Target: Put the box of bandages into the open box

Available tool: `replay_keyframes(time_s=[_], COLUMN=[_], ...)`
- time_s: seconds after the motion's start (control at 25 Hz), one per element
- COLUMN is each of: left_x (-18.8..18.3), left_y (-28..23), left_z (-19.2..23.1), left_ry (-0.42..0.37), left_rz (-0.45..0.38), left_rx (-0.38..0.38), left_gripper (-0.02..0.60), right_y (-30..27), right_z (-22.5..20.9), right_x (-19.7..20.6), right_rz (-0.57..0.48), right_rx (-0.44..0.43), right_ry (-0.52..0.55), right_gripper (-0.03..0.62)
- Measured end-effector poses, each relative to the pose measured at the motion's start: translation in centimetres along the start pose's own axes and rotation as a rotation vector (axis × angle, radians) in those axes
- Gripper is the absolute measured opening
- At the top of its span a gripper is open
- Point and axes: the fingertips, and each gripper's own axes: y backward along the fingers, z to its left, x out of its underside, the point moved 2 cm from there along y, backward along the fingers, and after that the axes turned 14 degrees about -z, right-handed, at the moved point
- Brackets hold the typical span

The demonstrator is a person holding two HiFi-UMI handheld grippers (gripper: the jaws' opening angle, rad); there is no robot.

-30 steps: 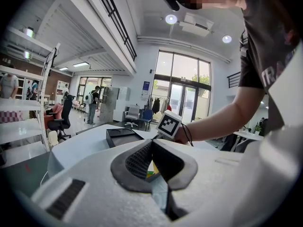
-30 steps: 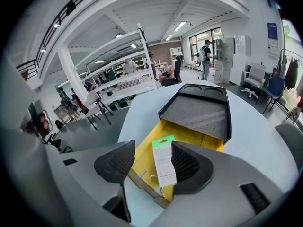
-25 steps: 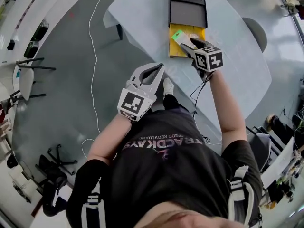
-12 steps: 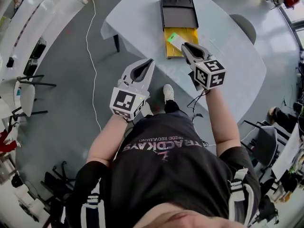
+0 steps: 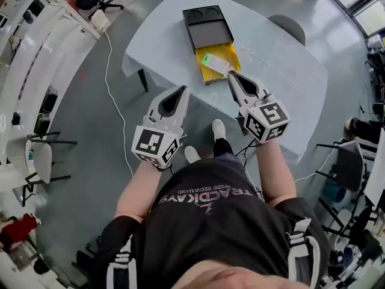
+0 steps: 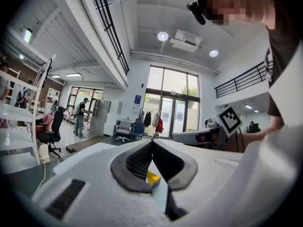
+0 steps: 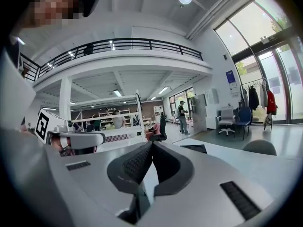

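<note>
tongs of the right gripper (image 5: 233, 77) pressed together with nothing between the pads, having just been closing on air. tongs of the left gripper (image 5: 179, 91) likewise tip to tip and empty, with only a sliver of yellow showing through the gap below the tips in the left gripper view. both held out about level over the near edge of the tabletop (image 5: 283, 71), pointing away from the body. box of bandages (image 5: 215, 61), white with a green patch, lying flat inside the yellow half of the open box (image 5: 208, 77), so by the look of it already where the task wants it. sits just ahead of the right tongs and a little toward the left ones, apparently lower than both. right hand clearly the nearer, left one alongside and further off. long axis of the bandage box slanted across the tray, far-left to near-right in the head view. open box itself lengthwise away from the person, black half (image 5: 207, 26) at the far end. nothing standing between tongs and tray. grey chair (image 5: 287, 26) beyond the far right edge, white cable (image 5: 108, 71) trailing over the floor at the left, shoes (image 5: 218, 128) below the near edge. probably no further reach needed, unless to nudge the bandage box square.
</note>
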Motion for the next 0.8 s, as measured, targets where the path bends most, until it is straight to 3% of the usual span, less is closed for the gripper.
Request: replay_keyframes(time_s=[0.32, 0.8], left_x=[-0.6, -0.5], left_y=[0.1, -1.0], left_z=[-1.3, -3.0], left_ry=[0.028, 0.033], left_rz=[0.005, 0.003], left_rx=[0.053, 0.083], left_gripper=[0.017, 0.015], right_y=[2.9, 4.8], right_z=[2.9, 2.8], right_x=[-2.2, -2.4], right_rz=[-0.059, -0.054], right_rx=[0.025, 0.040], right_ry=[0.045, 0.047], right_gripper=[0.012, 0.012])
